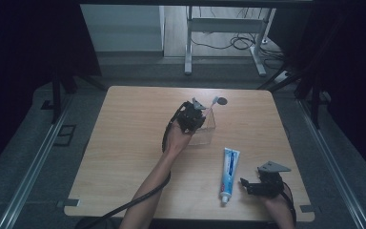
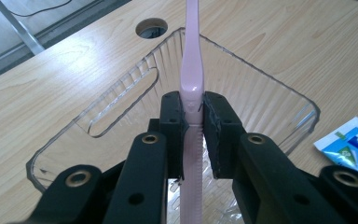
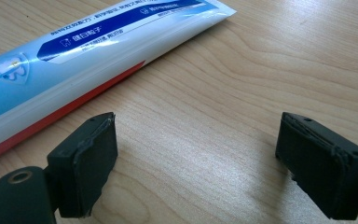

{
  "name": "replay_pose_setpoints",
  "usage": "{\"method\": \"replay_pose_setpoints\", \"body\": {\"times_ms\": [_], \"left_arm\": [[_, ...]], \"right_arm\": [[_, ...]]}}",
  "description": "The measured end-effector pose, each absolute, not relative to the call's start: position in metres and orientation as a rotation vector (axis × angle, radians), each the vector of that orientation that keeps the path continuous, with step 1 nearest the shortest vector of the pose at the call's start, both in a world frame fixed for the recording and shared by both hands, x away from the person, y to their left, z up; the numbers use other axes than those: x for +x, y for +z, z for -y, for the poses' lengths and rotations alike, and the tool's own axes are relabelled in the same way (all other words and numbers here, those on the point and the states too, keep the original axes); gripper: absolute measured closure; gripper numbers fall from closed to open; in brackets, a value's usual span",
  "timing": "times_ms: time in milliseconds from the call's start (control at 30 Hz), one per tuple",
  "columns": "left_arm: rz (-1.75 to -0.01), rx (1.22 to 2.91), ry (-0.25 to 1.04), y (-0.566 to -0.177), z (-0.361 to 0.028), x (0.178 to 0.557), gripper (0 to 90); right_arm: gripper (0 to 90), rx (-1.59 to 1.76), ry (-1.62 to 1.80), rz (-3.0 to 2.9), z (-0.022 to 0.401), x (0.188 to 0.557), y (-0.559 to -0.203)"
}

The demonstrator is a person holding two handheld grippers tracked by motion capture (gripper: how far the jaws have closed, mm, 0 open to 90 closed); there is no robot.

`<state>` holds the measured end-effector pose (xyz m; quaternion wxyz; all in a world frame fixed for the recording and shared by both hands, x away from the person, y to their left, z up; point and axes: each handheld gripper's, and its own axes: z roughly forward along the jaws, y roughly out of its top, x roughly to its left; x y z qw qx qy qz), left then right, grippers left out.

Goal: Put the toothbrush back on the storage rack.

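R gripper rests low over the table, jaws wide apart w/ nothing between; toothpaste tube lies just beyond its left jaw. Farther off, L gripper has jaws clamped on a pink toothbrush, held over the clear plastic bin.

Left tool clamped narrow; right tool spread wide, resting low.
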<state>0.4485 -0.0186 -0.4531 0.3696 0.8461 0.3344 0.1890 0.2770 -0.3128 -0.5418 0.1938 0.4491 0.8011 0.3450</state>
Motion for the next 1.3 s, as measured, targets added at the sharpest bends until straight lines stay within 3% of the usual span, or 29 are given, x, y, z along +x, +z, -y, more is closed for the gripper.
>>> {"method": "replay_pose_setpoints", "body": {"times_ms": [1067,1300], "left_arm": [[-0.907,2.26,0.479,-0.4608,0.0209,0.448,78.0],[-0.911,2.235,0.458,-0.4592,0.0211,0.4473,70.5]], "right_arm": [[12.5,1.26,0.968,-2.248,0.3128,0.277,-0.5417],[12.5,1.26,0.968,-2.248,0.3128,0.277,-0.5417]]}}
